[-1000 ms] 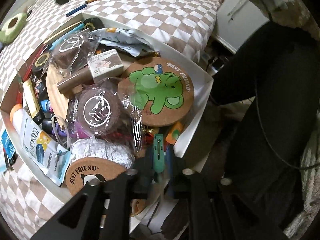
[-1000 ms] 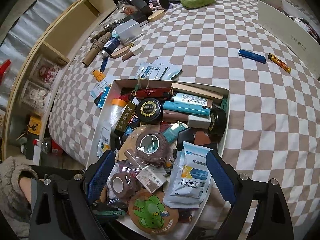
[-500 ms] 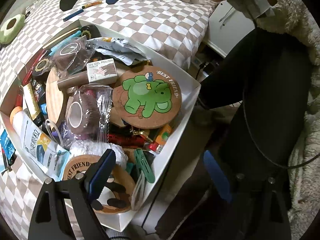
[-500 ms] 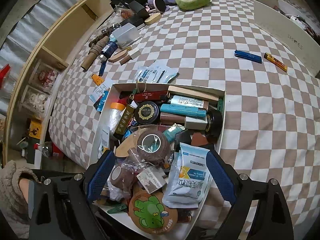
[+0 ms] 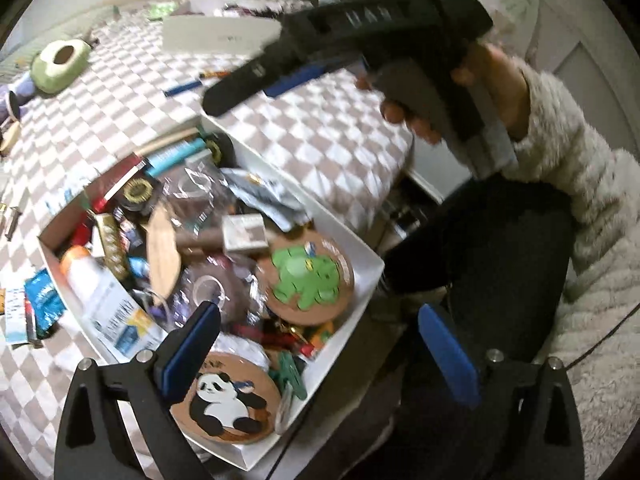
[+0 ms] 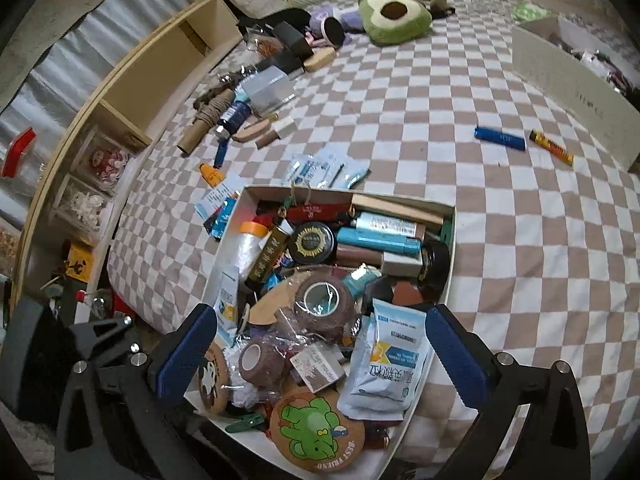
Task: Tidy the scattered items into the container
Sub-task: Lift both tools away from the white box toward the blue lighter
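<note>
A white box (image 6: 451, 240) full of small items sits on the checkered bedspread; it also shows in the left wrist view (image 5: 360, 252). A green clip (image 5: 291, 374) lies in its near corner beside a panda coaster (image 5: 224, 400) and a green elephant coaster (image 5: 306, 278). My left gripper (image 5: 316, 356) is open and empty, above the box's near edge. My right gripper (image 6: 322, 354) is open and empty, over the near end of the box. A blue tube (image 6: 499, 138) and an orange stick (image 6: 551, 153) lie loose on the bed at the far right.
More loose items (image 6: 240, 116) and sachets (image 6: 324, 170) lie on the bed beyond the box. An avocado plush (image 6: 394, 16) sits at the back. A second white box (image 6: 568, 84) stands far right. A wooden shelf (image 6: 132, 76) runs along the left. The person's body (image 5: 500, 260) is to the right.
My left gripper opened and let go of the green clip, which now lies in the box's near corner. The left gripper has pulled back and up. The right gripper has barely moved.
</note>
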Action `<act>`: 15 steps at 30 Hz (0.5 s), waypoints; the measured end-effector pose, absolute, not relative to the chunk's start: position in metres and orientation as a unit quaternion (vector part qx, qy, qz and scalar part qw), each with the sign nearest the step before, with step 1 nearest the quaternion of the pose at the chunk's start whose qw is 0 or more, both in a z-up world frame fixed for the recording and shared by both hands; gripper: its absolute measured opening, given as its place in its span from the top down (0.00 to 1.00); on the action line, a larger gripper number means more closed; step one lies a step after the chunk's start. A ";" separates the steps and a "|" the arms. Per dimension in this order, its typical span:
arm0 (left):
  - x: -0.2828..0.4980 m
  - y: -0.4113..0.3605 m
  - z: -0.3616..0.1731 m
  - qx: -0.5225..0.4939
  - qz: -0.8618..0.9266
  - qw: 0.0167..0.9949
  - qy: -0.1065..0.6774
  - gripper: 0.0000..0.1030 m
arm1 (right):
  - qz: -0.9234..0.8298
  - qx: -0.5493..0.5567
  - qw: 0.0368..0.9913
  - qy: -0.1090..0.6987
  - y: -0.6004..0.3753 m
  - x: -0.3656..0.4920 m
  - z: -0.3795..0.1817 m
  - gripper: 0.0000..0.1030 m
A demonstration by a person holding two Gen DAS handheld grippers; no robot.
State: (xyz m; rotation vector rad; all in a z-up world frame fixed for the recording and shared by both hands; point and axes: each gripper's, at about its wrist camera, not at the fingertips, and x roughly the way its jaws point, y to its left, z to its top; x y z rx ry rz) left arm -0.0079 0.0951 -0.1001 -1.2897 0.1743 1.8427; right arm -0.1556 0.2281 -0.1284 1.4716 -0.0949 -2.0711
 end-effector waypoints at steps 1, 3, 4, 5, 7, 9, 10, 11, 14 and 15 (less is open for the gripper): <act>-0.009 0.094 -0.097 -0.509 0.745 0.425 0.067 0.00 | -0.781 0.550 0.294 -0.035 0.228 -0.155 -0.126 0.00; -0.012 0.090 -0.091 -0.494 0.762 0.413 0.067 0.00 | -0.786 0.545 0.291 -0.033 0.226 -0.154 -0.123 0.00; -0.013 0.088 -0.090 -0.490 0.769 0.405 0.068 0.00 | -0.787 0.544 0.289 -0.031 0.226 -0.153 -0.122 0.00; -0.016 0.086 -0.088 -0.485 0.776 0.397 0.069 0.00 | -0.789 0.542 0.288 -0.029 0.225 -0.152 -0.120 0.00; -0.021 0.081 -0.084 -0.475 0.790 0.383 0.066 0.00 | -0.793 0.539 0.283 -0.022 0.225 -0.150 -0.117 0.00; -0.026 0.076 -0.080 -0.467 0.802 0.367 0.057 0.00 | -0.796 0.536 0.282 -0.014 0.225 -0.148 -0.114 0.00; -0.028 0.072 -0.077 -0.463 0.809 0.359 0.052 0.00 | -0.799 0.533 0.280 -0.012 0.225 -0.147 -0.111 0.00; -0.031 0.069 -0.073 -0.459 0.814 0.352 0.048 0.00 | -0.803 0.528 0.277 -0.012 0.226 -0.147 -0.107 0.00; -0.036 0.061 -0.064 -0.446 0.830 0.334 0.033 0.00 | -0.811 0.517 0.273 -0.019 0.229 -0.146 -0.097 0.00; -0.037 0.058 -0.061 -0.442 0.835 0.327 0.029 0.00 | -0.815 0.512 0.270 -0.018 0.230 -0.146 -0.093 0.00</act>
